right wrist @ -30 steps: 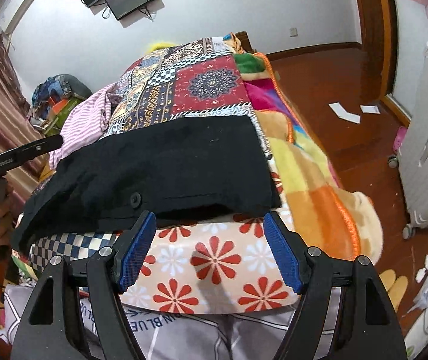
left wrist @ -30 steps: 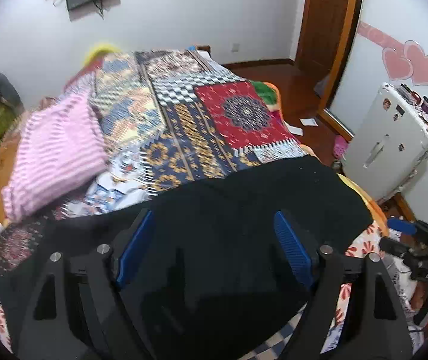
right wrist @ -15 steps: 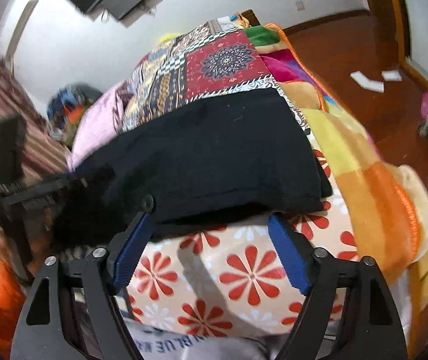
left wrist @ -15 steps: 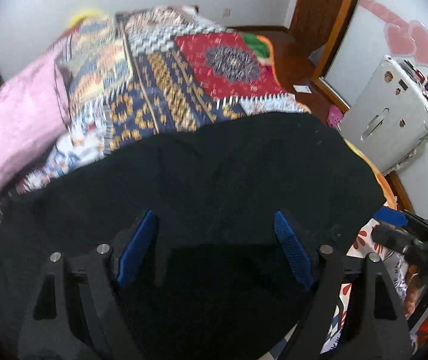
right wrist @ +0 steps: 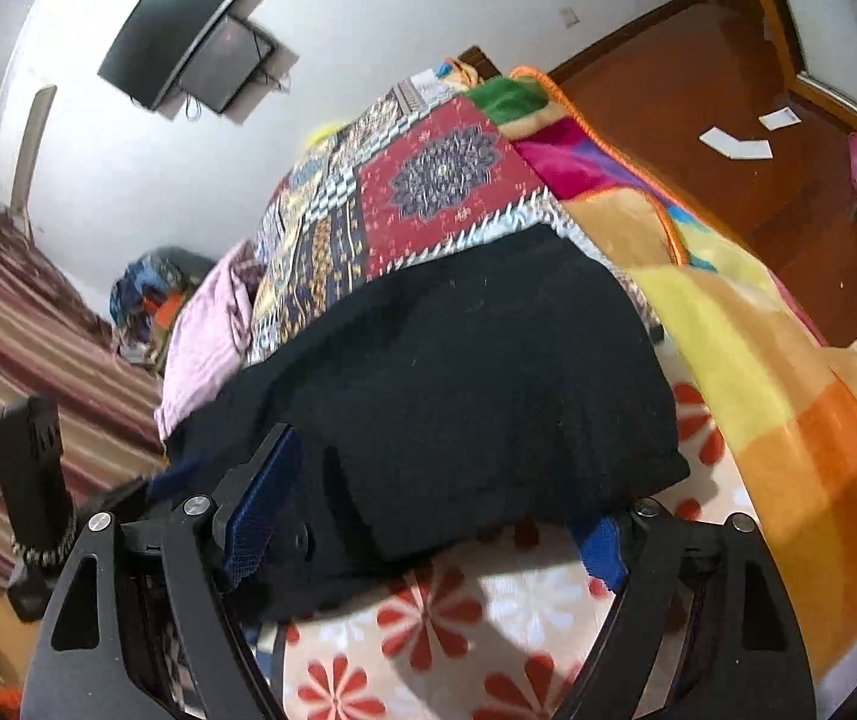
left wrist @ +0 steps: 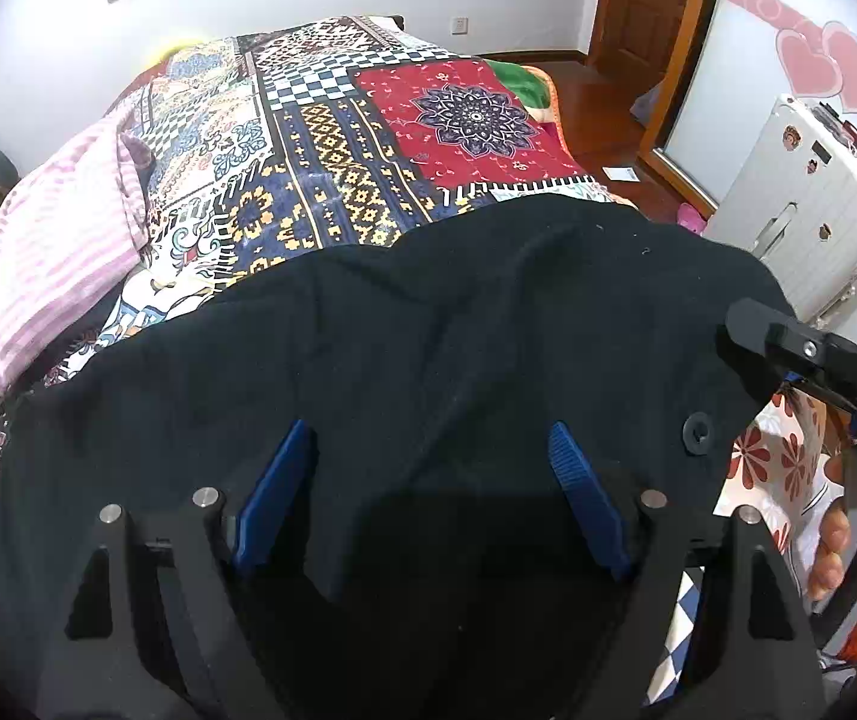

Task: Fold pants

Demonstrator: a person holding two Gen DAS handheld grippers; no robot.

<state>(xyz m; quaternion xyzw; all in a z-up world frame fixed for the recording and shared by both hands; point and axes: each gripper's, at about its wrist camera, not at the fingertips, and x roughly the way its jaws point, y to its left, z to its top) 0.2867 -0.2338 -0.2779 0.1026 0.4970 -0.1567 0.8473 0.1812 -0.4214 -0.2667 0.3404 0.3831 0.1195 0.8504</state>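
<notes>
The black pants (left wrist: pixel 428 330) lie spread across the near end of the bed (left wrist: pixel 368 138), over a patchwork cover (left wrist: pixel 464 114) of red, blue and checked squares and a white sheet with red flowers (right wrist: pixel 428 618) at the near edge. In the left wrist view the left tool (left wrist: pixel 428 492) hangs low over the dark cloth with its 2 blue pads (left wrist: pixel 275 495) standing wide apart; the cloth fills the gap between them, but nothing shows either pad pressing on it, so it looks ungripped. A round black button (left wrist: pixel 697 432) sits on the pants just right of that tool, near the waist edge. At the right edge of this view the right tool (left wrist: pixel 812 360) comes in over the corner of the pants, a hand (left wrist: pixel 833 546) below it. In the right wrist view the right tool (right wrist: pixel 422 522) is tilted and set at the near hem of the pants, its jaws closing: the left pad is over the black cloth, the right pad (right wrist: pixel 599 546) is tucked under the lifted edge, and the hem runs between them; the blur makes it hard to say whether the pads touch the cloth yet. A pink striped cloth (left wrist: pixel 62 252) lies bunched on the left side of the bed, touching the far left edge of the pants. A white suitcase (left wrist: pixel 806 210) stands on the wooden floor right of the bed, and a dark screen (right wrist: pixel 188 60) hangs on the wall.
</notes>
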